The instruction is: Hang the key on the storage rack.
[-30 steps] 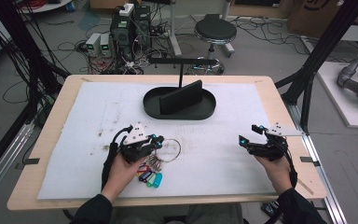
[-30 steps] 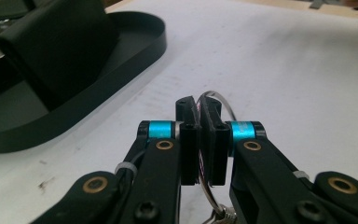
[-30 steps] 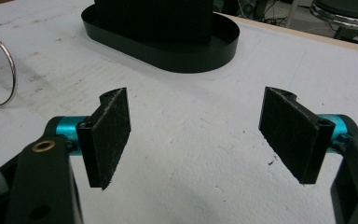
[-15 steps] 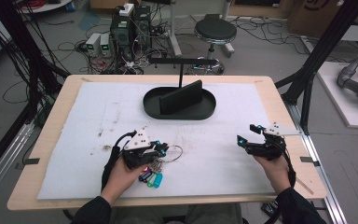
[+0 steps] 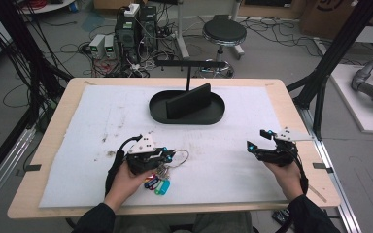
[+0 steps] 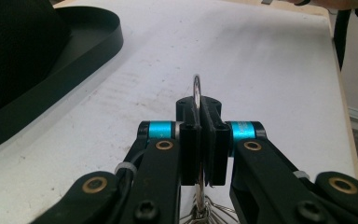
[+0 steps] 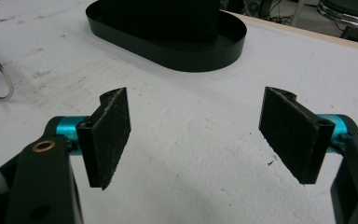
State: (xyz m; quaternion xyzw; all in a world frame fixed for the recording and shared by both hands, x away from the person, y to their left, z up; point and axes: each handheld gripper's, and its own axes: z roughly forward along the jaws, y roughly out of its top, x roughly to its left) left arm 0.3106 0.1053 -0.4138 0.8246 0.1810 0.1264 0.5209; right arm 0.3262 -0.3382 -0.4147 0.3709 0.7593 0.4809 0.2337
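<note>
A metal key ring with several keys and coloured tags lies on the white mat at front left. My left gripper is shut on the ring. In the left gripper view the ring's wire stands upright, pinched between the pads of the left gripper, whose jaws have just been closing on it. My right gripper rests at front right, open. In the right gripper view the right gripper has nothing between its pads, and the ring shows at far left.
A black oval tray with an upright black block in it stands at the middle back of the mat. Behind it rises a black T-shaped stand. The tray's wall lies ahead of the right gripper.
The left gripper has turned a little toward the ring, which lay flat beside it and now stands on edge between its jaws. The right hand has not moved.
</note>
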